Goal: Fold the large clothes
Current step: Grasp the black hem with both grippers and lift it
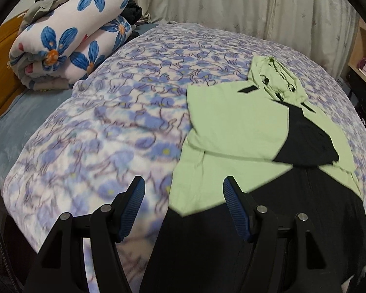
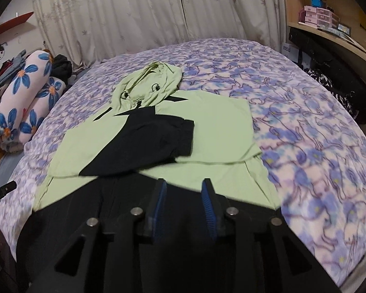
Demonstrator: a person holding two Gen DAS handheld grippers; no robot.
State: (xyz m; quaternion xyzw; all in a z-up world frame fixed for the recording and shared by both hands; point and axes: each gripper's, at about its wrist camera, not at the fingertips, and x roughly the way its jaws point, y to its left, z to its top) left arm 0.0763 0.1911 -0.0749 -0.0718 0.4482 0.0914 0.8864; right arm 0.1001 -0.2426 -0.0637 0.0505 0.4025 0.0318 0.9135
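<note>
**Hoodie spread flat on the bed, both claws free above its hem**

The green-and-black hoodie [image 2: 214,122] lies face up on the bed [image 2: 317,127], hood toward the curtained far edge, black lower half toward the near edge. Both sleeves are already crossed over the chest, the black cuff uppermost, which narrows the garment; I judge the hem-to-hood fold comes next, so the hoodie sits squared to the near edge within easy reach.

The left claw [image 1: 184,206] hangs released, its jaws well apart, nothing between them; it hovers over the hoodie's left hem corner. The right claw [image 2: 185,207] stands partly parted, also empty, above the black hem. Neither claw visibly touches cloth.

A rolled floral quilt [image 1: 68,41] rests at the bed's far left corner, well apart.
</note>
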